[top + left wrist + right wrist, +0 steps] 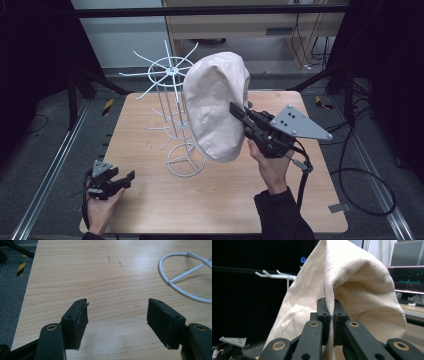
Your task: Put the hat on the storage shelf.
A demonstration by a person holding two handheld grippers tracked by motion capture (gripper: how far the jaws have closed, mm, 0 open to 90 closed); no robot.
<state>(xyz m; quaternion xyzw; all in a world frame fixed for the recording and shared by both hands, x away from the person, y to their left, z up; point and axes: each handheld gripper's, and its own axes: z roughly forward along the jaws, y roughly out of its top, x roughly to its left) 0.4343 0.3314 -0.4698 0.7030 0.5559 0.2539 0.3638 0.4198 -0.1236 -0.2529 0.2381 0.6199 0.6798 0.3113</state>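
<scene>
Near the table's [150,200] centre, the right gripper [234,109] pinches a cream hat [215,105] beside the wire rack [172,90]. The right gripper view shows its 2 jaws clamped on a fabric fold. At the front-left corner, the left gripper [131,176] rests, jaws apart.

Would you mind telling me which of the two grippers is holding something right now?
The right gripper: its jaws are pinched shut on a fold of the cream hat beside the white wire rack. The left gripper stands open over the bare table.

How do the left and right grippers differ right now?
The left gripper is open with nothing between its jaws; the right gripper is shut on the cream fabric hat. The left sits low by the table; the right is raised beside the white wire rack. Both are hand-held.
</scene>
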